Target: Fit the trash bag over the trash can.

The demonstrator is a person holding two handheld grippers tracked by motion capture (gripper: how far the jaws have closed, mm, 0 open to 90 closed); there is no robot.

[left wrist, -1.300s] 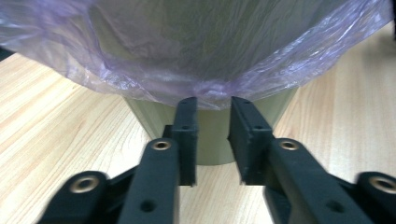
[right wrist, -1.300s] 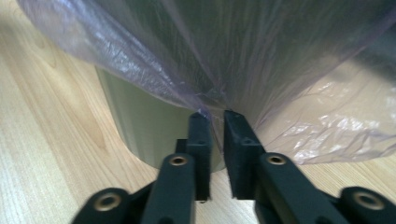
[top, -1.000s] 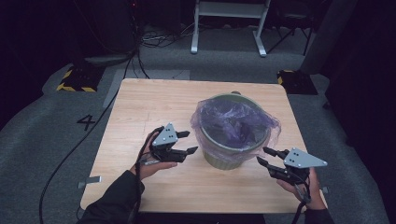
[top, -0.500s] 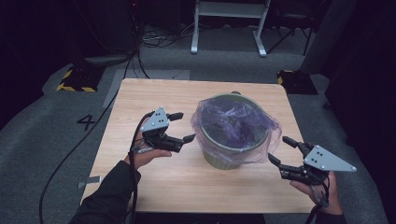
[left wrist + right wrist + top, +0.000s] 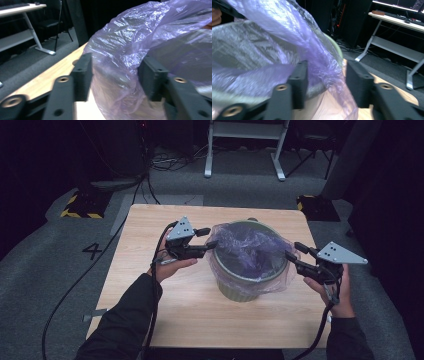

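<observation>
The thin purple bag [image 5: 250, 252] lines the green bin [image 5: 245, 287] at the table's [image 5: 150, 295] middle, crinkled and translucent. My left gripper [image 5: 207, 239] and right gripper [image 5: 292, 252] have just been closing, film between each pair of jaws, pads not visibly pressing. My gripper views show wrinkles [image 5: 117, 50] invisible from above.

A translucent purple bag [image 5: 248, 251] lines a pale green bin [image 5: 240, 290] on a light wood-grain table [image 5: 150, 290], flanked by black grippers with grey plates, left [image 5: 206, 238] and right [image 5: 295, 251], while yellow-and-black hazard stripes [image 5: 79, 206] mark the grey floor
</observation>
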